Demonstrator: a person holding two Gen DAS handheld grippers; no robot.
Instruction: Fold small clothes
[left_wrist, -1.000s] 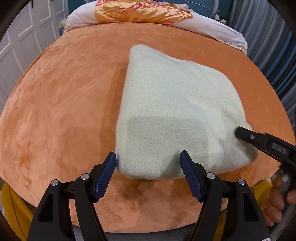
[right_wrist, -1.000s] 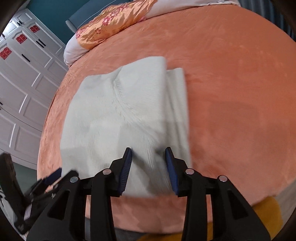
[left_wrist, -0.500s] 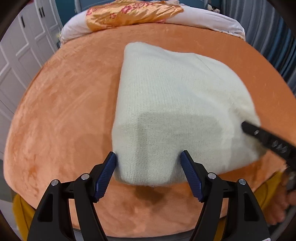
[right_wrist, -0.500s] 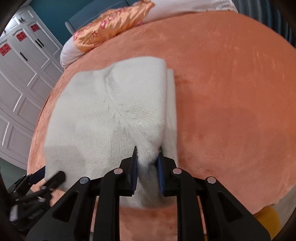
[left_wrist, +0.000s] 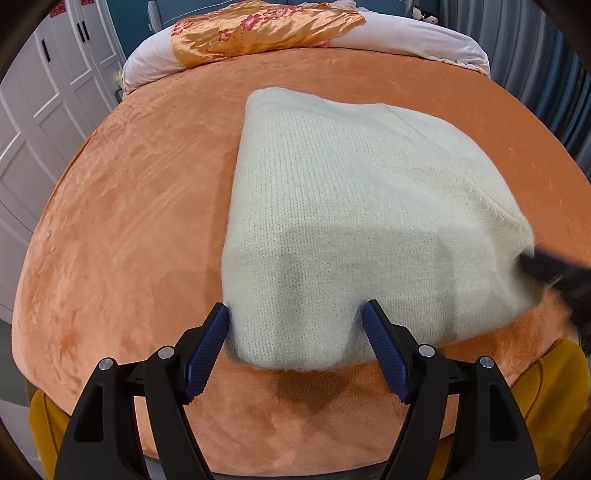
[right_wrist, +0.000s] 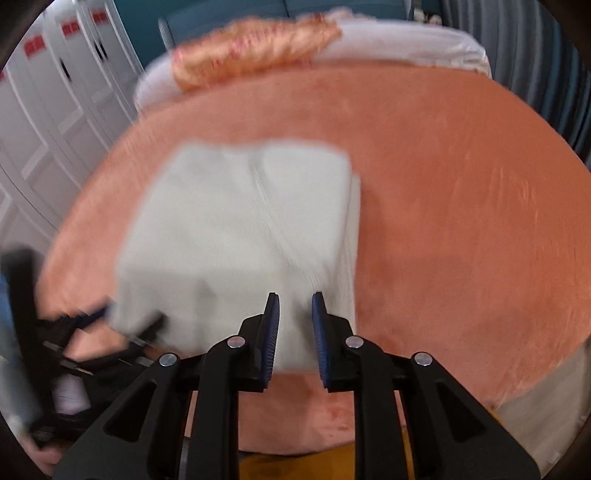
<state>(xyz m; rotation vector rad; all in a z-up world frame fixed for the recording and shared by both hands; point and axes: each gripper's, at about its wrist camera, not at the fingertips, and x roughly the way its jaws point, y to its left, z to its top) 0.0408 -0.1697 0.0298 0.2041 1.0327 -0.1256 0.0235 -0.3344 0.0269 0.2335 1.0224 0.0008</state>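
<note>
- Cream knitted garment (left_wrist: 354, 221), already folded into a thick, roughly rectangular stack, lies on the orange plush bed cover (left_wrist: 129, 221), close to the near edge of the bed.
- Left gripper (left_wrist: 295, 332): blue ribbed pads spread wide and opening; they straddle the garment's near left corner, which sits between them. No squeeze seen, cloth is not bunched by the pads.
- Right gripper (right_wrist: 294, 321): jaws narrow, near right edge of the garment between the pads. View is blurred, but the fabric fills the slim gap, so I read it as pinching the knit there.
- In the left wrist view the right gripper shows as a dark blur at the garment's right corner; in the right wrist view the left gripper (right_wrist: 122, 325) sits at the left corner.
- Key relation: the garment lies straight ahead of both grippers, running away from them toward the pillows (left_wrist: 266, 33) at the head of the bed. Its long axis seems to run near-to-far, though the fisheye makes that hard to tell.
- Both grippers are at the near edge, one per corner; neither is clearly nearer. Far edge is free, well apart from both.
- Judgement: next fold likely carries the near edge over toward the far edge; the left side needs a pinch first, or that corner will lag and skew the fold.
- Risk: thick knit may slip from a shallow pinch.
</note>
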